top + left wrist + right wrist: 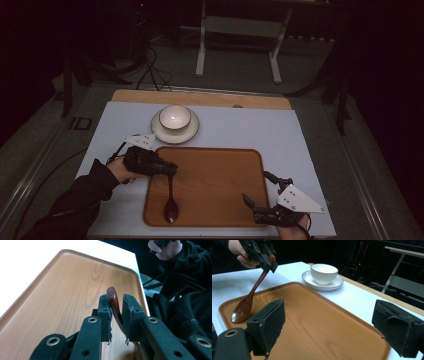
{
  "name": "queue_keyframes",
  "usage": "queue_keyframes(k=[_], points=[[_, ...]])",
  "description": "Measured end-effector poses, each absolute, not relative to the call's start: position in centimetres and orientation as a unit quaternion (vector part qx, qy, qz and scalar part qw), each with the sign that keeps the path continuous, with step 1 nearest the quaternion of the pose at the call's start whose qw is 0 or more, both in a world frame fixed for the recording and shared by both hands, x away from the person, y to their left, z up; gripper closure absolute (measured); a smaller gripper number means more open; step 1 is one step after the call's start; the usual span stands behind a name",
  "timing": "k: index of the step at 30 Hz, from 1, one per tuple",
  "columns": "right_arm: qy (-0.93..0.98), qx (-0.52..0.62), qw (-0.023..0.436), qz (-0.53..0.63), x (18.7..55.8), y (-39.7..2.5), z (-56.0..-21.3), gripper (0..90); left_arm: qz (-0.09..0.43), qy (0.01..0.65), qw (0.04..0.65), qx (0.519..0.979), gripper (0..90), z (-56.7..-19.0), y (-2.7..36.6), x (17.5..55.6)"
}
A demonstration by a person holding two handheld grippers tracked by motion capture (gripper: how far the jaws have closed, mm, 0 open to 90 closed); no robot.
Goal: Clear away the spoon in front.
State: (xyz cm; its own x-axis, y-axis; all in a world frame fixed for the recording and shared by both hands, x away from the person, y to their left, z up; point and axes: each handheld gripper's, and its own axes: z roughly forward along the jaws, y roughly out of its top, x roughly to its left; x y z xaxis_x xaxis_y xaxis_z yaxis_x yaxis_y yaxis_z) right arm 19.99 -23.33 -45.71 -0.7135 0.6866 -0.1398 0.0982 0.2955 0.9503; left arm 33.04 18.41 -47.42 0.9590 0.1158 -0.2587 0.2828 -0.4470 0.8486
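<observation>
Your left gripper [171, 170] pinches the upper end of the dark red wooden spoon [170, 202] handle: in the left gripper view the handle [113, 303] runs straight up between the two black pads [130, 307], its rounded tip poking out just past them, and both pads press against its sides. The spoon hangs tilted from that grip, handle up, with its bowl [240, 311] resting on the wooden tray [220, 170] near the tray's near left corner. In the right gripper view you see the same thing from across the tray: your left gripper [268, 261] clamped on the handle top, the spoon slanting down to the tray floor.

Your right gripper [255, 202] sits at the near right corner of the tray, well apart from the spoon. Its jaws are spread wide with nothing between them, one pad [268, 323] over the tray's near part and the other [398, 326] out by the right rim.

A white bowl [174, 117] stands on a white saucer [161, 132] on the pale blue table [280, 135], just beyond the tray's far edge, left of centre
</observation>
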Motion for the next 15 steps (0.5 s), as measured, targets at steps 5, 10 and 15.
queue_keyframes(k=[5,10,15], points=[[0.757,0.26,0.274,0.533,20.1,-23.4,-45.8,11.3,-0.08,0.124,0.518,0.843,74.3,-48.3,18.4,33.3],[0.758,0.259,0.274,0.533,20.0,-23.3,-45.8,11.3,-0.065,0.132,0.529,0.836,72.1,-49.1,18.6,33.5],[0.758,0.26,0.272,0.532,20.1,-23.3,-45.8,11.3,-0.053,0.142,0.538,0.829,69.6,-50.2,18.8,33.7]])
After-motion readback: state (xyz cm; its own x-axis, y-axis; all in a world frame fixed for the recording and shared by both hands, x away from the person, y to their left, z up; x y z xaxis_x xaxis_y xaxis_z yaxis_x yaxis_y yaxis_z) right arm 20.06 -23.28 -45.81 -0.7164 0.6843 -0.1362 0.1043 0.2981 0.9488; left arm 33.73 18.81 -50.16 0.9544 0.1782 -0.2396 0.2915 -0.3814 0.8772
